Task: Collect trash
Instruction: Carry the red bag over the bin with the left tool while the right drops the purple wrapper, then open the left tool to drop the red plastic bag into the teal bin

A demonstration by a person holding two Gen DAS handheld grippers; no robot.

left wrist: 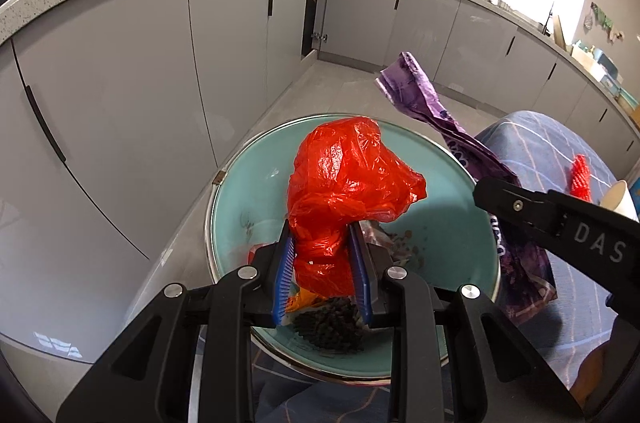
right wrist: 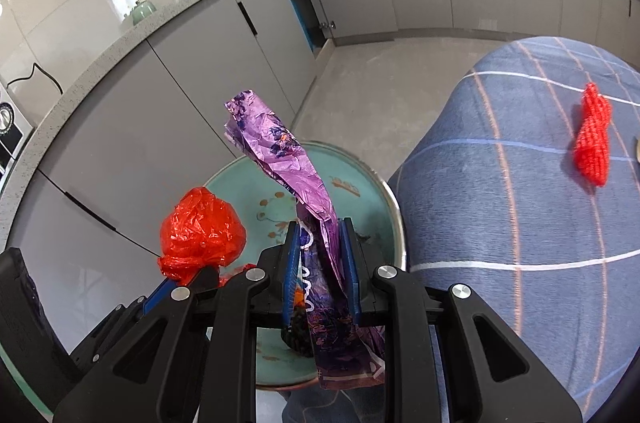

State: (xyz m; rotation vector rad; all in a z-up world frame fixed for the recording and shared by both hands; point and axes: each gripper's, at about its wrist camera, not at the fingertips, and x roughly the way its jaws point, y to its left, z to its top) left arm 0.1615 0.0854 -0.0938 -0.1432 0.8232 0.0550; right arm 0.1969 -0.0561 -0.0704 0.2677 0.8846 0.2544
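Red plastic bag (left wrist: 344, 191): crumpled and bunched, its lower neck between the blue pads of the left claw (left wrist: 322, 263), its puffed top rising above the fingertips — held over the teal bin.
Left claw: closed to a narrow gap, both pads pressing the red bag's neck; in the right wrist view it shows at lower left with the red bag (right wrist: 202, 229) at its tip.
Purple wrapper (right wrist: 288, 167): a long, creased foil packet, standing up and leaning to the left, pinched near its lower half by the right claw (right wrist: 322, 271); its bottom end hangs below the pads. In the left wrist view the purple wrapper (left wrist: 440, 119) runs diagonally at the right, above the bin's rim.
Right claw: nearly closed, pads tight on the wrapper — only the foil between them.
Teal bin (left wrist: 240, 199): round, metal-rimmed, on the floor below both claws; dark scraps and bits of packaging lie inside.
Table (right wrist: 520, 191): right of the bin, covered by a blue checked cloth.
Red mesh net (right wrist: 594, 135): lying on the cloth, well apart from both claws.
Paper cup (left wrist: 618, 199): on the cloth, near the red net.
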